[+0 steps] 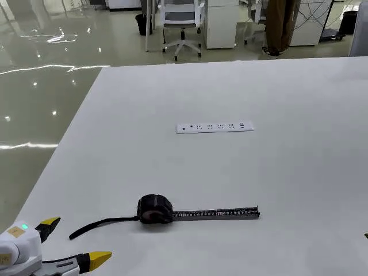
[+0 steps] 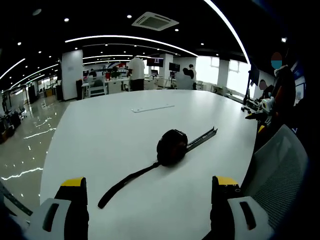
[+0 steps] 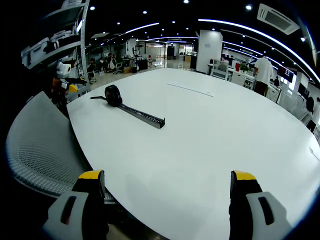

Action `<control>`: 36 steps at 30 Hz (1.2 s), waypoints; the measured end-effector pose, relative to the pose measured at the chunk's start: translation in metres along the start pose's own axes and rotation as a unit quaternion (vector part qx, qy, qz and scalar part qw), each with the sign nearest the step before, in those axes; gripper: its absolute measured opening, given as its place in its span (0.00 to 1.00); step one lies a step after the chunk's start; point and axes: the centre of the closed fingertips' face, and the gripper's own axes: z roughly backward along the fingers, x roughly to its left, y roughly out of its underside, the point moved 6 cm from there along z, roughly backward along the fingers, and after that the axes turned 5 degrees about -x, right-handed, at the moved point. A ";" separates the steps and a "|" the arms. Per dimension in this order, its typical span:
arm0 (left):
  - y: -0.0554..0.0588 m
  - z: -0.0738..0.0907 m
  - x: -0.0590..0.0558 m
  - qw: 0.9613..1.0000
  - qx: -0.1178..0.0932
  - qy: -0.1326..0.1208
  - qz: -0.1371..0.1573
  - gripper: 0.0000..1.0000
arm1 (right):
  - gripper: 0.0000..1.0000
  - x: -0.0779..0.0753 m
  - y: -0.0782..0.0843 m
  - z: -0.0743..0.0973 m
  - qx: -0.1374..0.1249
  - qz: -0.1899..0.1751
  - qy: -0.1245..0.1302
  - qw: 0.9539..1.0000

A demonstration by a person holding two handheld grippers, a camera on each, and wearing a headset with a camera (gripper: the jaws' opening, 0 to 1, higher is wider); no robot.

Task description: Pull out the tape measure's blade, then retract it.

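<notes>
A black tape measure lies near the front of the white table, its blade stretched out to the right and its black wrist strap trailing left. My left gripper hovers at the front left corner, short of the strap, open with nothing between its yellow-tipped fingers. In the left gripper view the tape measure sits ahead of the open left gripper. My right gripper is open and held off the table's edge, with the tape measure and blade far ahead to the left.
A white power strip lies flat in the middle of the table. A grey mesh chair back stands close to the table's near edge. Office chairs and cabinets stand on the shiny floor beyond the far edge.
</notes>
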 end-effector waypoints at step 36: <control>0.007 0.000 -0.006 1.000 -0.002 -0.001 0.005 1.00 | 1.00 -0.004 0.015 0.007 0.022 0.009 -0.009 1.000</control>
